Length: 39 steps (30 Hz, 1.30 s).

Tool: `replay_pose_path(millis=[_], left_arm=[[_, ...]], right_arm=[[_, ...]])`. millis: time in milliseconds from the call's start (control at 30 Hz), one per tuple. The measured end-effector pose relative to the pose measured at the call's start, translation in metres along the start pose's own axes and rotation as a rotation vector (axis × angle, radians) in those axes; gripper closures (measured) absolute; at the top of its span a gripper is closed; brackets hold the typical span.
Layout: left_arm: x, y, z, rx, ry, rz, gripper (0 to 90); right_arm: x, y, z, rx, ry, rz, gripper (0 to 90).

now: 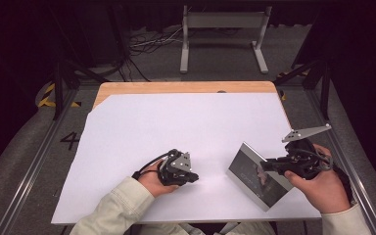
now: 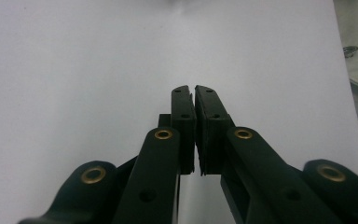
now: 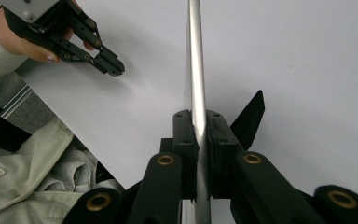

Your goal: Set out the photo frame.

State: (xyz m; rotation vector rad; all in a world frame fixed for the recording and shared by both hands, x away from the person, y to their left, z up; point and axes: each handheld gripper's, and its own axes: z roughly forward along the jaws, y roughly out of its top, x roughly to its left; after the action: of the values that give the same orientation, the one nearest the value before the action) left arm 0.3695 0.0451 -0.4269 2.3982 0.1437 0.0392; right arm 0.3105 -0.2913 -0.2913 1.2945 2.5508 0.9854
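Right gripper [image 3: 199, 128] jaws clamp frame [image 1: 254, 174] edge; stand [image 3: 249, 119] behind; left gripper [image 2: 195, 100] clenched empty.

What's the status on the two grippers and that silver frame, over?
Right gripper shut on the silver picture frame's edge, frame tilted up on the white sheet. Left gripper shut, empty, resting apart. Nothing in the way.

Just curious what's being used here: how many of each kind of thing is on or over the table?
Grippers: 2 (left gripper, shut, empty; right gripper, shut on the frame)
Silver frame: 1, standing tilted on the sheet
White sheet: 1, covering the table
Total: 4
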Motion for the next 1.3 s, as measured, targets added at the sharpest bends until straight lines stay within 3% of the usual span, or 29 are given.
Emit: replay_pose_path(millis=[433, 500, 767, 967, 1200, 1300], left_arm=[[0.003, -0.021, -0.019, -0.023, 0.058, -0.082, 83.0], [0.003, -0.026, -0.024, -0.029, 0.073, -0.105, 80.6], [0.004, -0.046, -0.041, -0.045, 0.123, -0.169, 79.3], [0.007, -0.055, -0.049, -0.061, 0.15, -0.211, 79.0], [0.01, -0.057, -0.049, -0.061, 0.152, -0.211, 78.9], [0.011, -0.057, -0.047, -0.06, 0.146, -0.211, 78.8]], right_arm=[[0.007, 0.033, 0.009, 0.016, 0.041, -0.11, 84.4], [0.009, 0.042, 0.013, 0.024, 0.054, -0.149, 84.4], [0.012, 0.064, 0.024, 0.037, 0.095, -0.226, 84.4], [0.018, 0.077, 0.033, 0.042, 0.086, -0.311, 84.4], [0.021, 0.088, 0.043, 0.053, 0.112, -0.417, 84.4], [0.02, 0.093, 0.047, 0.051, 0.145, -0.464, 84.4]])
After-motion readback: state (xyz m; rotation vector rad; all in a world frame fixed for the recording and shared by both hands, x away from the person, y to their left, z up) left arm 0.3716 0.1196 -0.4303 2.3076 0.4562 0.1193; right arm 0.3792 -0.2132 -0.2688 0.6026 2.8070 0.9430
